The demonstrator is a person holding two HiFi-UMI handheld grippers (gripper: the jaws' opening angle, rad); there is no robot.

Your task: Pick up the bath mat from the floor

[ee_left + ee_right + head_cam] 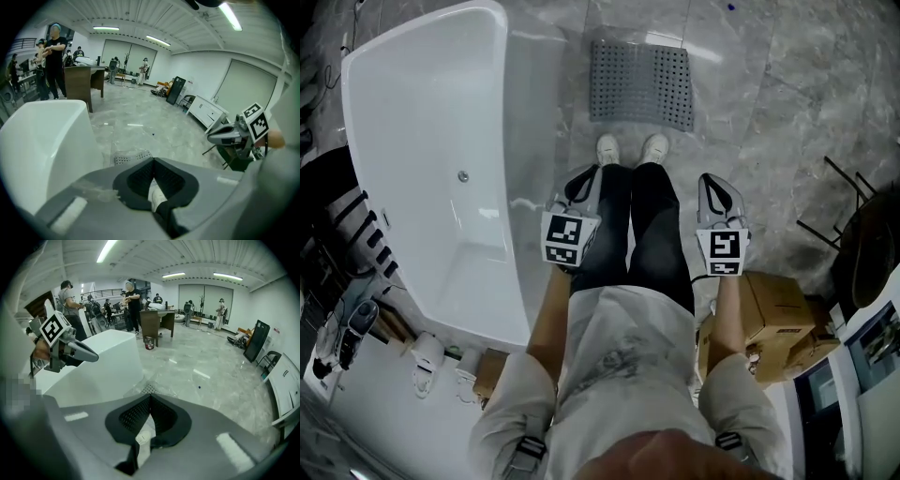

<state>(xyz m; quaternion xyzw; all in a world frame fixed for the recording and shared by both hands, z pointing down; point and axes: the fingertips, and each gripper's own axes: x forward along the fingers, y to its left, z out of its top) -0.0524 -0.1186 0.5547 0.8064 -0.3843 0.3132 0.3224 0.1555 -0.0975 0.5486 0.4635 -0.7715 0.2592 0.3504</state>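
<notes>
The grey perforated bath mat [640,84] lies flat on the marble floor, just beyond the person's white shoes [631,148]. Both grippers are held at waist height, well short of the mat and above it. My left gripper [586,175] is shut with nothing in it; in its own view the jaws [153,161] meet, and a strip of the mat [132,156] shows past them. My right gripper [711,180] is also shut and empty, with the jaws [150,397] closed and a corner of the mat [149,389] just beyond.
A white bathtub [431,159] runs along the left, close to the mat's left edge. Cardboard boxes [780,319] stand at the right, with a black chair frame [839,211] beyond them. Several people stand far back in the hall [132,305].
</notes>
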